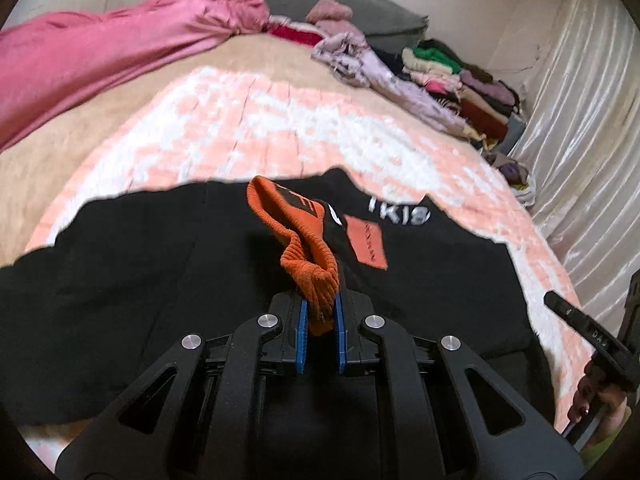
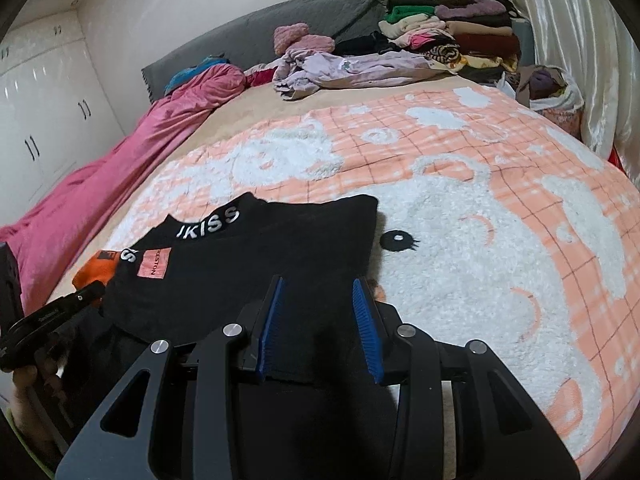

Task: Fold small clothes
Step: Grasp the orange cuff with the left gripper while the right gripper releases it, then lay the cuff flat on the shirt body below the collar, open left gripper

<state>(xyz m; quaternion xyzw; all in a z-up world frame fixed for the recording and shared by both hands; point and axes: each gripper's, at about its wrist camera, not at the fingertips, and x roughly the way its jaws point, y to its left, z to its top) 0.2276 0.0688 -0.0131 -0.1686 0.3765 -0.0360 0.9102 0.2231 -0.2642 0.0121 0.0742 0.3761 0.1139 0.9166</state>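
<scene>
A black garment [image 1: 120,280] with white letters and an orange patch [image 1: 366,242] lies spread on the pink and white blanket [image 1: 280,120]. My left gripper [image 1: 320,304] is shut on its orange ribbed cuff [image 1: 308,264] and holds it up over the black cloth. In the right wrist view the same black garment [image 2: 260,248] lies partly folded, and my right gripper [image 2: 318,292] is open over its near edge, with black cloth between the blue pads. The orange cuff [image 2: 96,268] shows at the left there.
A pink quilt [image 1: 100,56] runs along the left of the bed. Loose lilac clothes [image 2: 340,68] and a stack of folded clothes [image 2: 460,36] lie at the head by a grey headboard [image 2: 280,20]. A curtain [image 1: 580,140] hangs on the right. White wardrobes [image 2: 40,120] stand left.
</scene>
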